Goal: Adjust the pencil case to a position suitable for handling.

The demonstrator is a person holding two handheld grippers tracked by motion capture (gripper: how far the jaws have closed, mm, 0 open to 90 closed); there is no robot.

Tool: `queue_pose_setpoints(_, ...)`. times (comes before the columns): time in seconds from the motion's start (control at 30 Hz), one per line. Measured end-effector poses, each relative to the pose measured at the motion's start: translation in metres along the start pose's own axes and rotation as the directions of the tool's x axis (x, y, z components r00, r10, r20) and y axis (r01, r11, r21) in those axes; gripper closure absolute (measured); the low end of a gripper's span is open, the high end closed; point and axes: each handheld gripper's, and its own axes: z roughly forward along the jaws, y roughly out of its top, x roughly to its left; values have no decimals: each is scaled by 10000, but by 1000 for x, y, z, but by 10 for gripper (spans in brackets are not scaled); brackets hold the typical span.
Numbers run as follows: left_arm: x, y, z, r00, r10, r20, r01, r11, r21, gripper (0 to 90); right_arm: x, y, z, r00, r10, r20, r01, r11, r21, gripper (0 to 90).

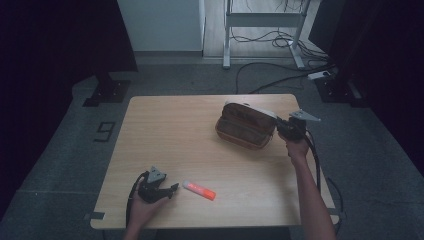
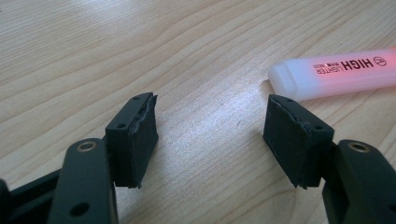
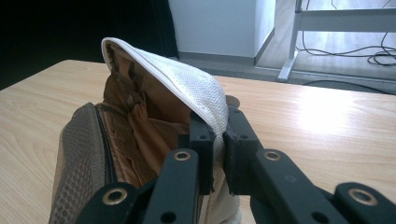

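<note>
Our right tongs (image 3: pixel 218 154) pinch the soft pouch (image 1: pixel 245 131) flap; left tongs (image 2: pixel 210 135) spread beside the light, smooth highlighter (image 2: pixel 336 72), best gripped mid-body

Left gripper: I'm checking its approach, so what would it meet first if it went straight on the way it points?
Probably the highlighter, though it lies slightly right of the left gripper, whose open jaws face bare table.

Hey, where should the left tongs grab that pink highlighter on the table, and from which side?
Grip the highlighter across its flat barrel near the middle, closing on the two long sides. It lies flat, white cap end nearest the open left tongs, so probably best to come straight down from above, jaws turned crosswise to its length.
</note>
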Motion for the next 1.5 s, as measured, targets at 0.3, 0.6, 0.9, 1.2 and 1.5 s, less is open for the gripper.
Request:
queue_pose_setpoints(0.3,0,0,0,10000,15,-13,-15,10000,11,347,3,-2,-18,9987,473,-171,-479,9983,-327,820)
queue_pose_setpoints(0.6,0,0,0,10000,15,-15,-15,10000,12,346,12,4,-27,9981,447,-428,-468,9977,-485,820)
queue_pose_setpoints(0.9,0,0,0,10000,25,-21,-25,10000,13,347,17,5,-29,9976,551,-418,-567,9977,-376,822)
queue_pose_setpoints(1.2,-1,0,0,10000,28,-29,-28,10000,15,347,23,5,-32,9956,871,-341,-875,9961,-125,825)
queue_pose_setpoints(1.5,-1,0,0,10000,45,-45,-45,10000,19,347,30,6,-36,9937,967,-563,-982,9948,-251,826)
